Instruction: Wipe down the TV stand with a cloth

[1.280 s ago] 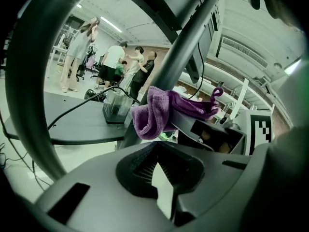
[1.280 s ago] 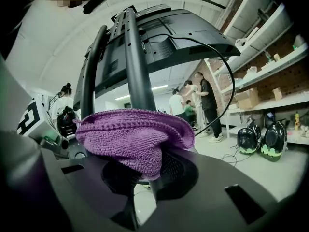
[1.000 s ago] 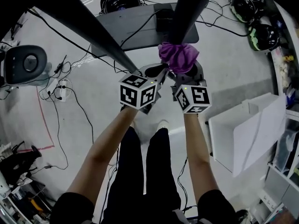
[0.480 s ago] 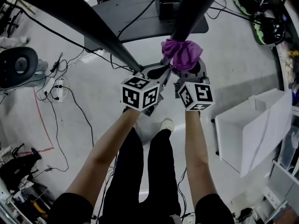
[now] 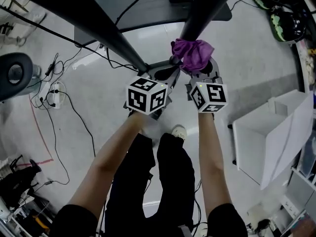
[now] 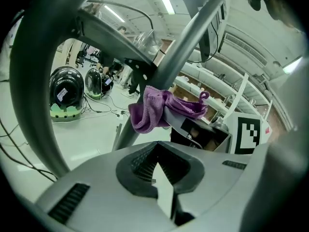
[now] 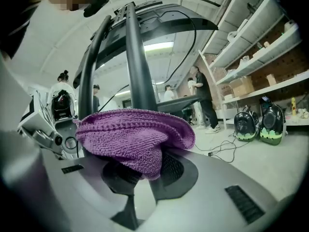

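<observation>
The right gripper (image 5: 196, 72) has its jaws clamped on a bunched purple cloth (image 5: 192, 54), which is pressed against the front of one dark slanted post (image 5: 206, 8) of the TV stand, above the stand's flat base (image 5: 148, 5). The left gripper (image 5: 165, 76) sits just beside it, near the stand's other post (image 5: 96, 26). Its jaws appear closed, with nothing between them.

The cloth (image 5: 192, 54) is purple with a ribbed knit. The TV stand (image 5: 200, 11) is black. The left hand-held gripper (image 6: 159, 178) and right hand-held gripper (image 7: 140, 178) are grey, their cubes white with black square markers. The helmets (image 7: 263, 122) are black and green, on a pale grey floor (image 5: 98, 107).
</observation>
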A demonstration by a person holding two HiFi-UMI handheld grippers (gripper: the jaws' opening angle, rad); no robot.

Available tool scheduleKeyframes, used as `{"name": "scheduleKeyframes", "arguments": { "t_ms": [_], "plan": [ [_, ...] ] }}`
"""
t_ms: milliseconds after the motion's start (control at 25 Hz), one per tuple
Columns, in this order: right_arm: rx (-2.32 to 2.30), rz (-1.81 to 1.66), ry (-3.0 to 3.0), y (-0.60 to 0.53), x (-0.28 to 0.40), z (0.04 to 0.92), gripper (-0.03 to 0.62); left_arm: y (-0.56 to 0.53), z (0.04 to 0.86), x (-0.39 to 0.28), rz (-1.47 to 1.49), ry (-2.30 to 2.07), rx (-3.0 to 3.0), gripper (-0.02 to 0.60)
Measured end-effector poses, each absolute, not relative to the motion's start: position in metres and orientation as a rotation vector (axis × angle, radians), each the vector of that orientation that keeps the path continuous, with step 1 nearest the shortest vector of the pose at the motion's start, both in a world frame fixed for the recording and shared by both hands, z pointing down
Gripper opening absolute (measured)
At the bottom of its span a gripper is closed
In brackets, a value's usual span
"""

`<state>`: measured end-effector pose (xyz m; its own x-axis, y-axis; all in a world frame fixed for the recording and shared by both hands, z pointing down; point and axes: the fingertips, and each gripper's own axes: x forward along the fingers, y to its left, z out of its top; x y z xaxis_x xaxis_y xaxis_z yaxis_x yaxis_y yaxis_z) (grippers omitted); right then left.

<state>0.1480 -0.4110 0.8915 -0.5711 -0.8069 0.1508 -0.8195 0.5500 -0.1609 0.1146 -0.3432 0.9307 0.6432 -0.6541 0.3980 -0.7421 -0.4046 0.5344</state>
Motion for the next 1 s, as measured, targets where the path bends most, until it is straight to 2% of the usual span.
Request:
{"name": "scheduleKeyframes", "arguments": {
  "t_ms": [1000],
  "plan": [
    [1.405, 0.446, -2.648, -0.419, 0.157, 1.109, 0.069, -0.356, 1.137, 0.106, 0.111, -1.099, 2.018, 0.006]
  ]
}}
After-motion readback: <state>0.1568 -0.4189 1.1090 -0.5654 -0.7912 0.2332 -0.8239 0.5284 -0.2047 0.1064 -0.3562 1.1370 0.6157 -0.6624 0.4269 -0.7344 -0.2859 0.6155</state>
